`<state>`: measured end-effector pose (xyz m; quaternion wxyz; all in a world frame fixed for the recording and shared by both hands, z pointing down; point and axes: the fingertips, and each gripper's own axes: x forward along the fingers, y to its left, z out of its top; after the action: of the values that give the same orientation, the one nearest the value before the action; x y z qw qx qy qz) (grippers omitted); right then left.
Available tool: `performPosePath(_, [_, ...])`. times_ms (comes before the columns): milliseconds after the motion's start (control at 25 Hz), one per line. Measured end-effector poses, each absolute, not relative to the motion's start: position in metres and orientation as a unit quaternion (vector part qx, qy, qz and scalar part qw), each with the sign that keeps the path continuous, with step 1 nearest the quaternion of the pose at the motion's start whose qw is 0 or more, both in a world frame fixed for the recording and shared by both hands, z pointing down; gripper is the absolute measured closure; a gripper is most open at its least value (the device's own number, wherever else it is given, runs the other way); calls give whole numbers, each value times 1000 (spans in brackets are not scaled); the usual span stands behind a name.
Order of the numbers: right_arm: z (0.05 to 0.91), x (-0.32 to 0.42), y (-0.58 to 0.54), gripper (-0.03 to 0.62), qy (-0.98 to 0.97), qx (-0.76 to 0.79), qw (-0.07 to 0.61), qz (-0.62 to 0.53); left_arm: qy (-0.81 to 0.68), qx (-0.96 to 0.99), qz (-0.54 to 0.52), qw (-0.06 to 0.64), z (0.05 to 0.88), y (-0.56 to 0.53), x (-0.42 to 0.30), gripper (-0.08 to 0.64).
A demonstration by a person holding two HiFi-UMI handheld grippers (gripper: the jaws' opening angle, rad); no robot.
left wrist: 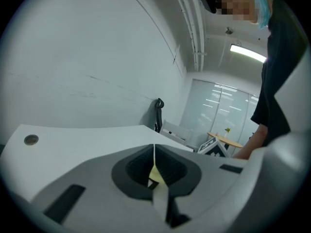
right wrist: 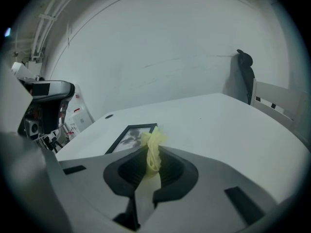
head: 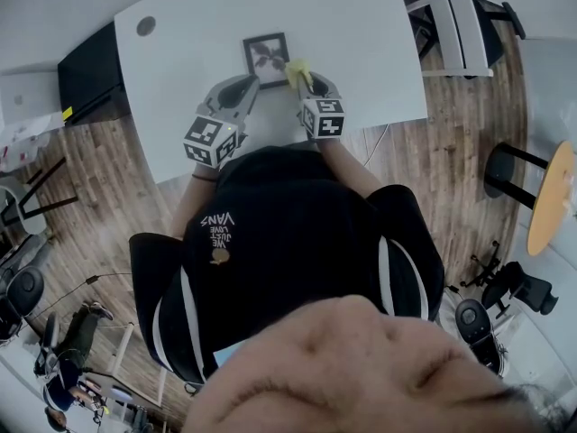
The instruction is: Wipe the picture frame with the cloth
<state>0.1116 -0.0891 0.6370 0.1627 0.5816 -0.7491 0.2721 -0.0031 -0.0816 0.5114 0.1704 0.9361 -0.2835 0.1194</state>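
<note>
A small black picture frame with a dark leaf print lies flat on the white table. My right gripper is shut on a bunched yellow cloth, which sits at the frame's right edge. In the right gripper view the cloth sticks up between the shut jaws, with the frame just beyond and to the left. My left gripper rests by the frame's near left corner. Its jaws are shut in the left gripper view, and the frame is out of sight there.
The table has a round cable hole at its far left. A white chair stands past the table's right end, and a round wooden side table farther right. The right gripper's marker cube shows beside the left one.
</note>
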Motion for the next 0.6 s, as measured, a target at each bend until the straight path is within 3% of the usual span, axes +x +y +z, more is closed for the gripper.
performPosePath(600, [632,118,-98,545,-751,583,153,270,-297,932,116,172,512,-85,-5,541])
